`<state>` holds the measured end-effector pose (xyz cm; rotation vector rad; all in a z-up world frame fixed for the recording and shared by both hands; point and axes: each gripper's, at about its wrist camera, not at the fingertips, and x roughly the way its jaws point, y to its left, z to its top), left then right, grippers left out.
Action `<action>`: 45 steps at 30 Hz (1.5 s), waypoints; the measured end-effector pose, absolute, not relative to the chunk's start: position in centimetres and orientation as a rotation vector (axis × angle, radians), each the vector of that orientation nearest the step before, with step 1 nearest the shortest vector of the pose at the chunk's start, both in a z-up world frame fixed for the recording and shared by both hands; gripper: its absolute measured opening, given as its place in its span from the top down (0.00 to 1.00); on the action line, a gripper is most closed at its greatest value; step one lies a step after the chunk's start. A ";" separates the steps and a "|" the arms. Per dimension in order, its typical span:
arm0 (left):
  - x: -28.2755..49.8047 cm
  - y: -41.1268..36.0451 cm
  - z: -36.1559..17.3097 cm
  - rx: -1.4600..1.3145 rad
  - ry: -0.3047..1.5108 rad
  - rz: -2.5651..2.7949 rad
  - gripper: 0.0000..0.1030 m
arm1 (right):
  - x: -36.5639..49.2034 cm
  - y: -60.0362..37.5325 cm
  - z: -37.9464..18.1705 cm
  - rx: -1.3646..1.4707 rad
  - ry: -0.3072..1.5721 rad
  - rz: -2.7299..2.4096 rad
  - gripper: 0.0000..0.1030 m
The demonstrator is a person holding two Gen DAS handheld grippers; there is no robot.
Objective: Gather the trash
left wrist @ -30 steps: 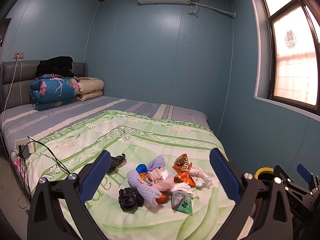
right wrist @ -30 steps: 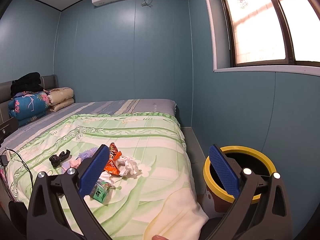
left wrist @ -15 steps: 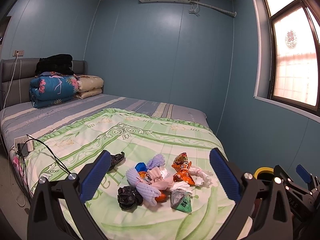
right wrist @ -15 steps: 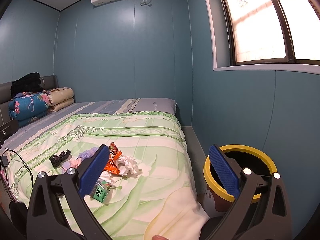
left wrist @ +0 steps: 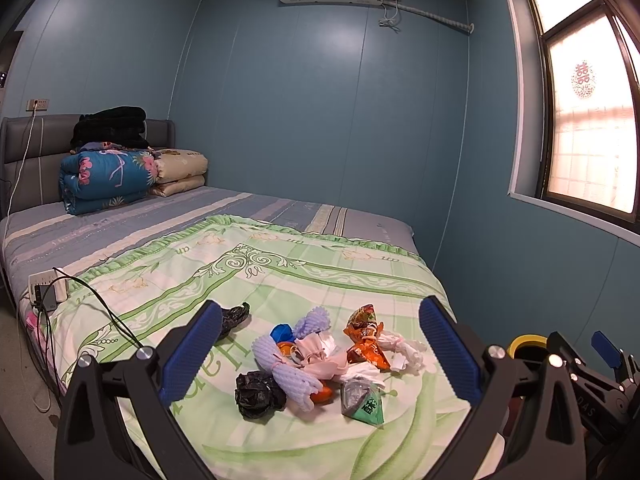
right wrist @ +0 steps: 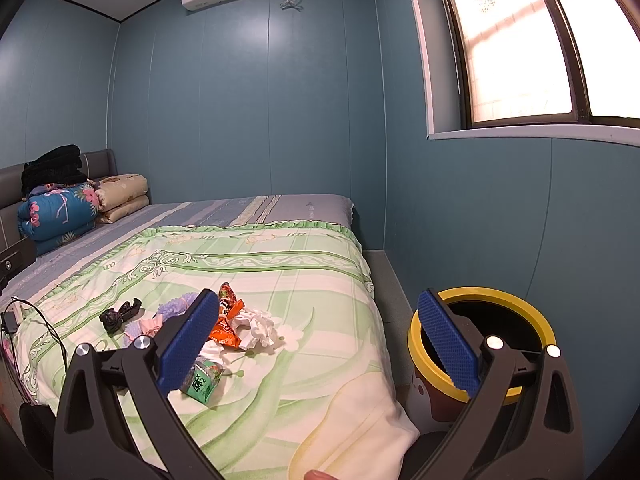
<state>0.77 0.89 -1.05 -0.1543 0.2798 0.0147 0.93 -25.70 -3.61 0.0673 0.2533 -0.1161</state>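
Note:
A heap of trash lies on the green quilt [left wrist: 280, 276] near the bed's foot: a black crumpled bag [left wrist: 258, 394], purple foam netting [left wrist: 290, 376], an orange snack wrapper [left wrist: 366, 342], white tissue [left wrist: 402, 350], a green-grey pouch [left wrist: 366, 402] and a second black scrap [left wrist: 234, 316]. My left gripper [left wrist: 320, 354] is open and empty, held above and short of the heap. My right gripper [right wrist: 320, 340] is open and empty, between the heap and a yellow-rimmed bin [right wrist: 516, 312] on the floor at the right. The wrapper [right wrist: 226, 322] and tissue [right wrist: 260, 328] also show in the right wrist view.
Folded quilts [left wrist: 106, 178] and black clothing [left wrist: 110, 126] are stacked at the headboard. A power strip with a black cable [left wrist: 46, 284] lies on the bed's left edge. The blue wall and a window [left wrist: 588, 128] bound the right side. The right gripper's body [left wrist: 592, 392] shows beside the bin's rim [left wrist: 526, 342].
The left wrist view has drifted slightly. Both grippers stay open and the trash has not moved.

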 end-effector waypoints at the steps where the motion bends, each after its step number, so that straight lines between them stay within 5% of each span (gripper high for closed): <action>1: 0.8 0.8 -1.0 -0.154 0.280 0.014 0.08 | 0.9 -25.7 -3.6 0.067 0.254 -0.118 0.08; 45: 2.2 1.4 -1.3 -0.140 0.327 0.012 0.08 | 2.0 -25.7 -4.0 0.059 0.281 -0.112 0.08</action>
